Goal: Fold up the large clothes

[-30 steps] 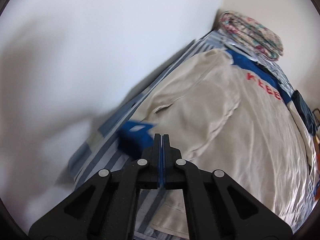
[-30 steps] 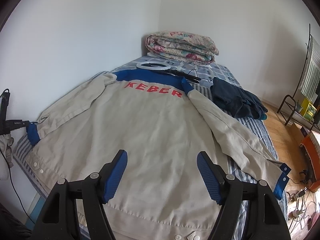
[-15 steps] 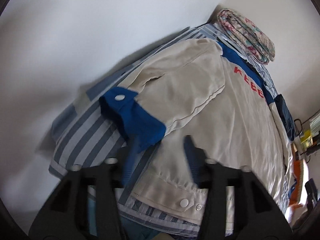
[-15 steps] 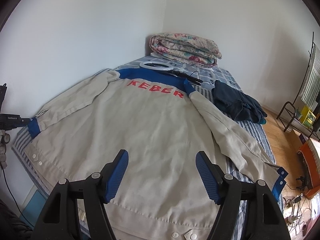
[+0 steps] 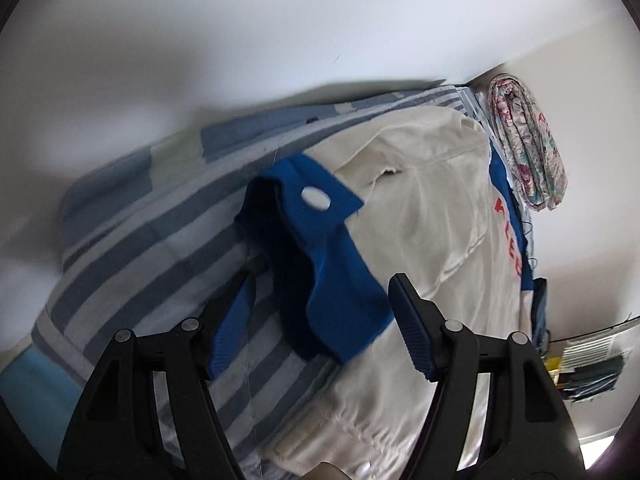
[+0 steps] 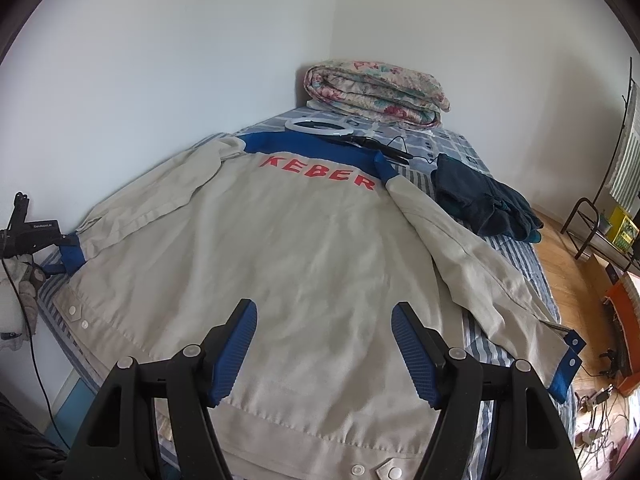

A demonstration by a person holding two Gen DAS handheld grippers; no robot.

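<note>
Beige work jacket lies back-up, spread flat on the bed, red "KEBER" lettering under a blue yoke, both sleeves out to the sides. Woven cotton-type cloth by the look: soft, limp, creases easily, not slippery, not fragile. Judged medium weight; big enough that one pinch point will let the rest drag and bunch.

Left hand-held gripper is spread wide, fingers either side of the blue left cuff with its white snap; nothing pinched yet. The cuff is a thicker doubled band and stands up off the sheet, so it looks like the best hold for carrying the sleeve across the back. Avoid biting on the snap.

Right hand-held gripper is also spread, empty, over the lower back panel near the hem. Good holds on its side: the right cuff at the bed edge, or the hem band, stiffer from stitching and snaps.

Surface: striped blue-and-white sheet, soft mattress, some give under a press; fabric-on-fabric friction may tug the sheet along.

Room: bed pushed into a white-walled corner. Folded floral quilt at the head, ring light with cable just beyond the collar, dark blue garment beside the right sleeve. Wooden floor, metal rack and loose cables to the right.
</note>
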